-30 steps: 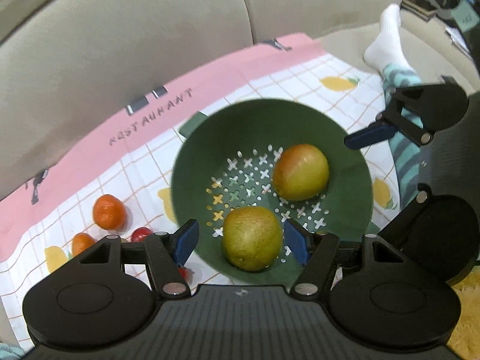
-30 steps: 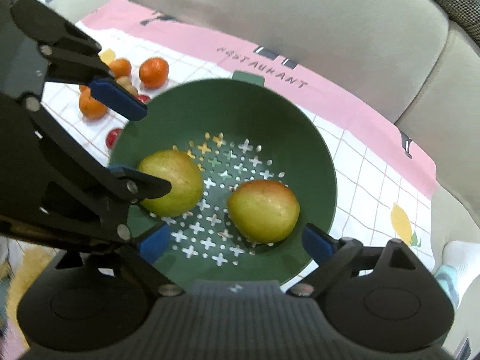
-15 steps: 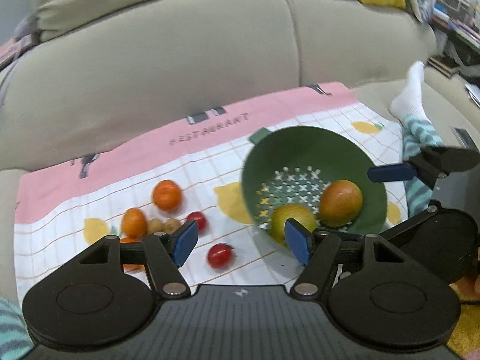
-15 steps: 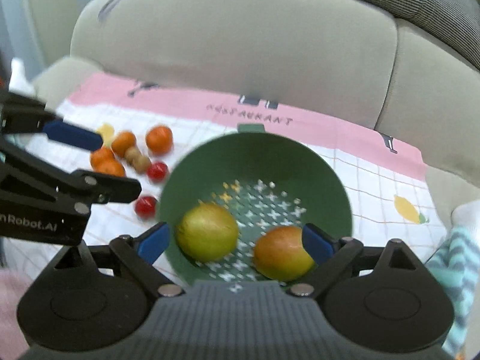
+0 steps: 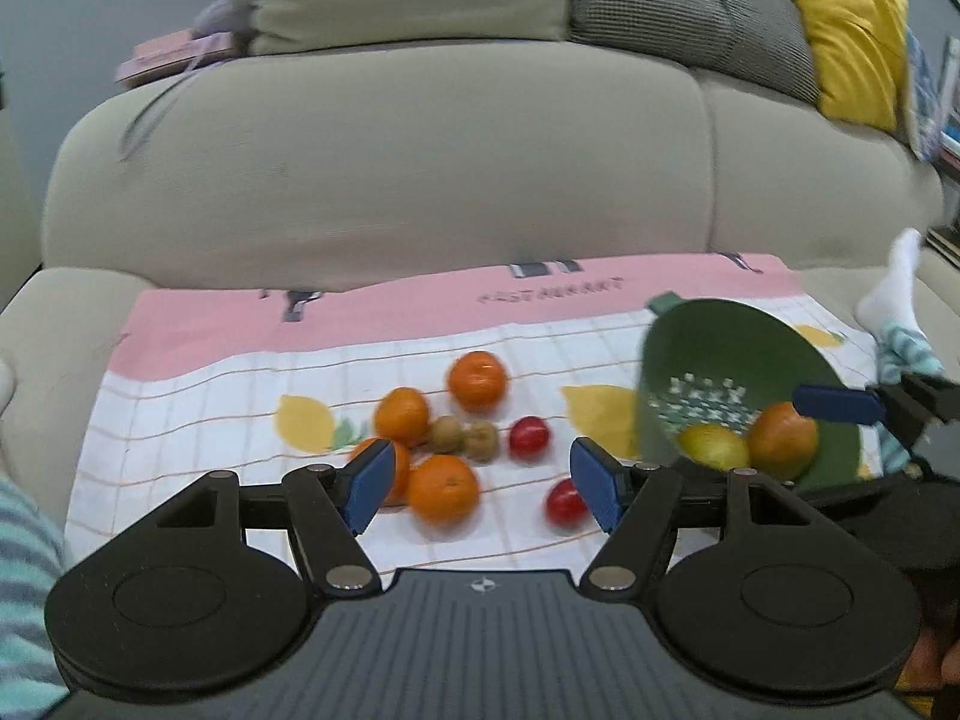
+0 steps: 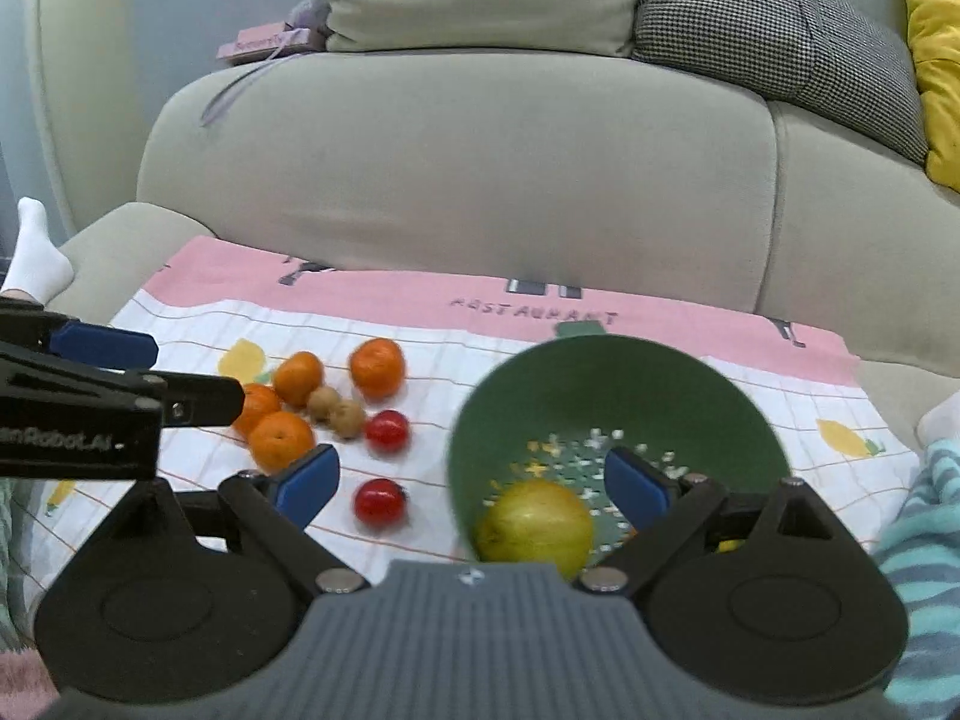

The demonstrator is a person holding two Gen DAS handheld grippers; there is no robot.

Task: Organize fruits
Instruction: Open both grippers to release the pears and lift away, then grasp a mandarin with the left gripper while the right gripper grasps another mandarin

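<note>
Both grippers, left [image 5: 483,483] and right [image 6: 471,489], have jaws apart w/ nothing held. Colander [image 6: 606,396] sits at right on the cloth [image 5: 240,354], w/ two big fruits [image 5: 783,441] inside. Oranges [image 5: 477,381], kiwis [image 5: 447,433] and tomatoes [image 5: 529,437] lie loose at left. Risk: they're tightly clustered on soft cloth, so a nudge could roll round fruit off the near edge; tomatoes may squash if pinched hard.

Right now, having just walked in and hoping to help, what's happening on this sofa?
Someone is sorting fruit with two hand-held grippers. Both the left gripper and right gripper are open and empty. The green colander holds two large fruits. Four oranges, two red fruits and two small brown fruits lie loose on the cloth.
</note>
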